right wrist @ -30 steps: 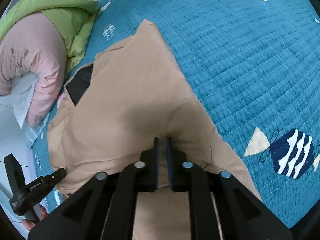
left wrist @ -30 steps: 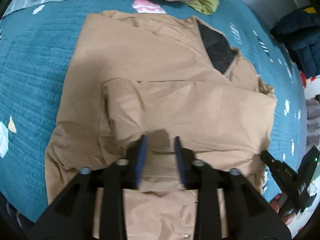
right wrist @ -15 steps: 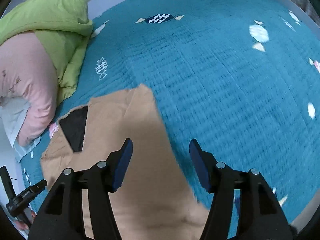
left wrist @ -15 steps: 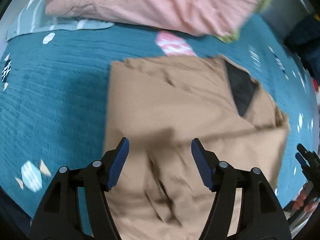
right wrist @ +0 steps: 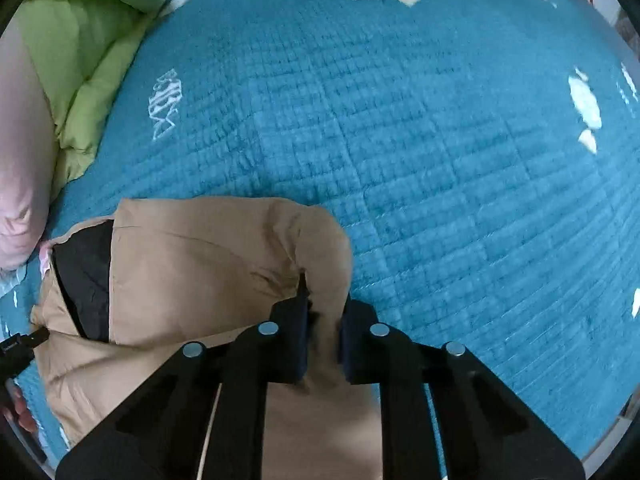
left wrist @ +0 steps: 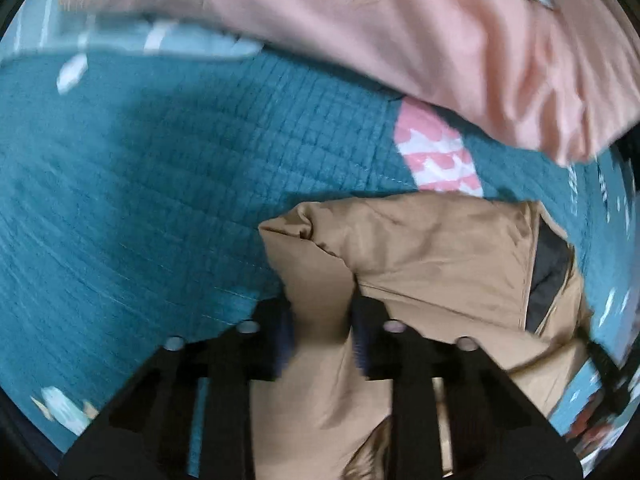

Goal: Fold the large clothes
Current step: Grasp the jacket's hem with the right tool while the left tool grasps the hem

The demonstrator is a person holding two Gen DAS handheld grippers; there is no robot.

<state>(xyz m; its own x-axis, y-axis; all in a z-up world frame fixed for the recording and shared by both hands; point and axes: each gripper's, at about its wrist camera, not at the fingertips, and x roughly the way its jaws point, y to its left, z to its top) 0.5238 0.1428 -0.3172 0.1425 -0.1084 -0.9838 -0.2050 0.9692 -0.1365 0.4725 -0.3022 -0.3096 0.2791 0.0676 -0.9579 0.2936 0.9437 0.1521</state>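
Observation:
A tan jacket (left wrist: 432,256) with a black lining patch (left wrist: 548,280) lies folded on a teal quilt (left wrist: 140,184). My left gripper (left wrist: 322,332) is shut on a bunched fold at the jacket's far left corner. In the right wrist view the same jacket (right wrist: 200,264) shows its black lining (right wrist: 86,280) at the left. My right gripper (right wrist: 322,320) is shut on a bunched fold at the jacket's far right corner. The jacket's near part is hidden under both grippers.
A pink duvet (left wrist: 400,28) lies close beyond the jacket in the left wrist view. A green duvet (right wrist: 80,52) and pink bedding (right wrist: 20,168) lie at the left of the right wrist view. The teal quilt (right wrist: 440,140) stretches far and right.
Both grippers were open above the jacket half a second ago. They have moved forward to the far edge and closed on its two corners.

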